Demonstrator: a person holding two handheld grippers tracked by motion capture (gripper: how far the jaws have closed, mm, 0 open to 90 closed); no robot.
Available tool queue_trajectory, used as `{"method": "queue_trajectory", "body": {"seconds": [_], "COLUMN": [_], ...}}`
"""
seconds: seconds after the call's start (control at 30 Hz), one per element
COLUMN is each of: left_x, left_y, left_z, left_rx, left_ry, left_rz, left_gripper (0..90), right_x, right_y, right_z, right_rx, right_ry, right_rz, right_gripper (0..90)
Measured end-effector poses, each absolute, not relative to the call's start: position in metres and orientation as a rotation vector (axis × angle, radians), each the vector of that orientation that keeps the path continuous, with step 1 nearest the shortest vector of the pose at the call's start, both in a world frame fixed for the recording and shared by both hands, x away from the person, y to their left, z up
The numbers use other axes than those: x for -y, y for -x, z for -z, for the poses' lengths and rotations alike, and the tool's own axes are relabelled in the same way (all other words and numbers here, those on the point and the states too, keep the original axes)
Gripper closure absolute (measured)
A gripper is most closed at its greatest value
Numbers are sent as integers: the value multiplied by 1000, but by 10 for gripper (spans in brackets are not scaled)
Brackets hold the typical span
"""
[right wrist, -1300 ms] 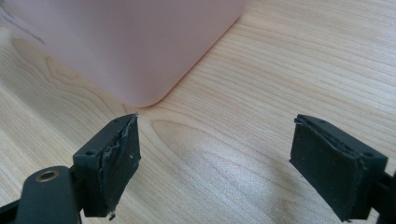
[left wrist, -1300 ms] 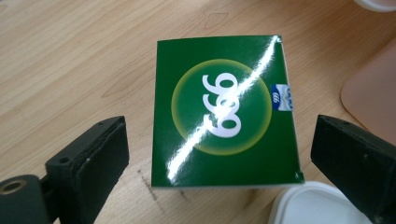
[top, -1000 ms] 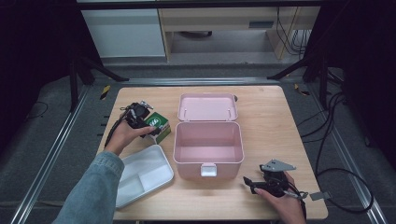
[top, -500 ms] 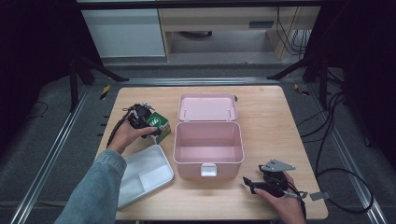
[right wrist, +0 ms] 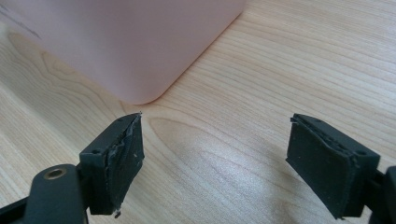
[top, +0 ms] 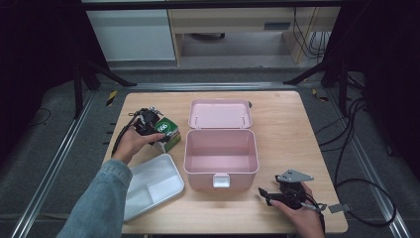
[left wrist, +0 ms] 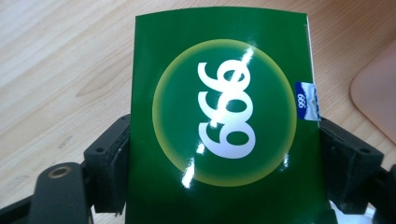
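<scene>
A glossy green box with a white "999" in a yellow circle lies on the wooden table left of the pink case. My left gripper straddles the green box. Its jaws have just been closing, and both pads now sit against the box's sides. The pink case stands open and empty, its lid laid back. My right gripper rests at the front right of the table, open, with bare wood between its jaws. A rounded corner of the pink case lies just ahead of it.
A white divided tray lies at the front left beside a denim sleeve. A cable trails off the table's right edge. Metal rails and dark stands run along both sides of the table.
</scene>
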State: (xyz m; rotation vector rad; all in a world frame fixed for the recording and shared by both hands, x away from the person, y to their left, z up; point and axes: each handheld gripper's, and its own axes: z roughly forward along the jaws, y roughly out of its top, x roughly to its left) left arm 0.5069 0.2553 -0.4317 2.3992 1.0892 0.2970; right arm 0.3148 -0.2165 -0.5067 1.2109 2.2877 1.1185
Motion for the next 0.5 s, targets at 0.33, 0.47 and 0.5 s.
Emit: {"method": "queue_trajectory", "body": {"seconds": [0.33,0.47,0.5], "left_x": [-253,-250,-249], "left_y": [-497,-492,-491], "left_z": [401,387,383], "left_rx": [-999,-969,-963], "left_ry": [-2414,-2408,-2408], "left_rz": [-365,-396,-401], "left_gripper": [177,177,177], "right_x": [217,218,219], "right_y": [-314,-315,-315], "right_z": [507,506,506], "right_rx": [-2280,-2269,-2262], "right_ry": [-1223,-1227,-1225], "right_rz": [-1111,-1107,-1109], "right_gripper": [190,191,192]}}
